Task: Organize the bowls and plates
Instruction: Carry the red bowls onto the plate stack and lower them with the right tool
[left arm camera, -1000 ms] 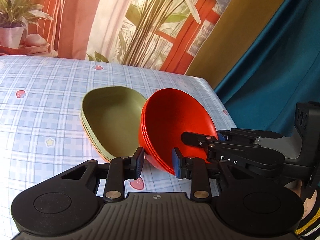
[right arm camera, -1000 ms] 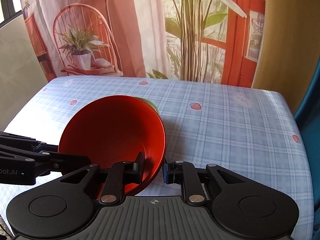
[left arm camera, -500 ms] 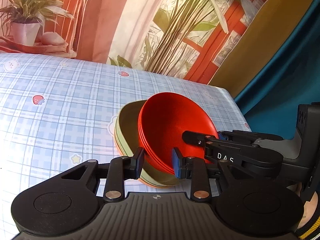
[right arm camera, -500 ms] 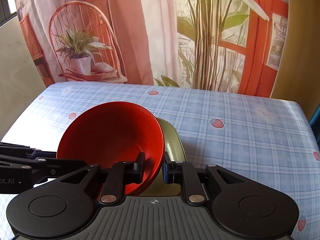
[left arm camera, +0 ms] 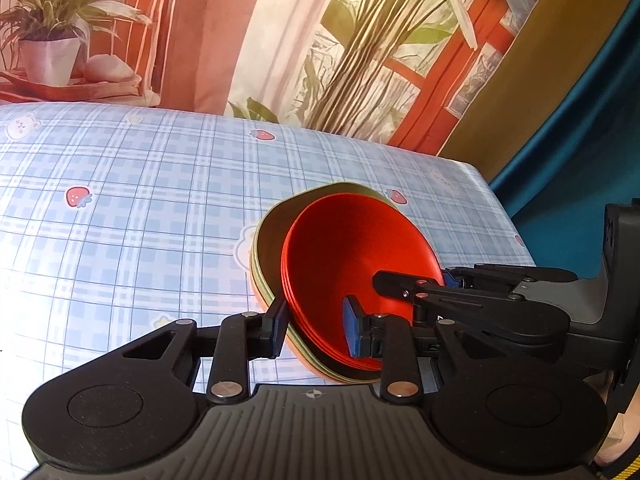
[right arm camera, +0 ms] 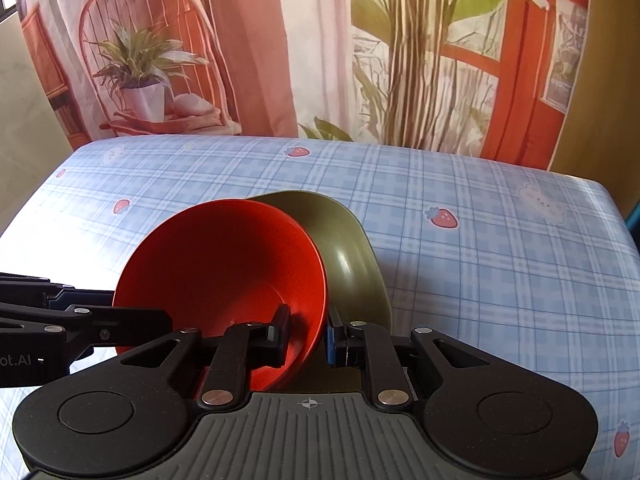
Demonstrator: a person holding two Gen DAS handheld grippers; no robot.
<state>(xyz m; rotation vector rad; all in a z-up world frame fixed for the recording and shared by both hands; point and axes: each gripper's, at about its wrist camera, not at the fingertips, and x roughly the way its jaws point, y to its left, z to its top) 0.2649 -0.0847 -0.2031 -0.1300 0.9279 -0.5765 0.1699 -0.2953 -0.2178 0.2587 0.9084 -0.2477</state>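
Red bowls (right arm camera: 224,264) clamped between both tools, over green plates (right arm camera: 352,256).

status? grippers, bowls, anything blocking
Left gripper and right gripper both clamped on the red bowl stack, opposite rims. Stack tilted, inside the green dishes. Tablecloth around them clear.

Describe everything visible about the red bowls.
The red bowls are a nested stack, several glossy rims showing at the near edge, plastic by the look. They are round, deep and empty, tilted with the mouth toward the cameras. They sit inside the olive-green dishes, over the checked tablecloth. The left gripper is shut on one side of the rim, and the right gripper is shut on the other.
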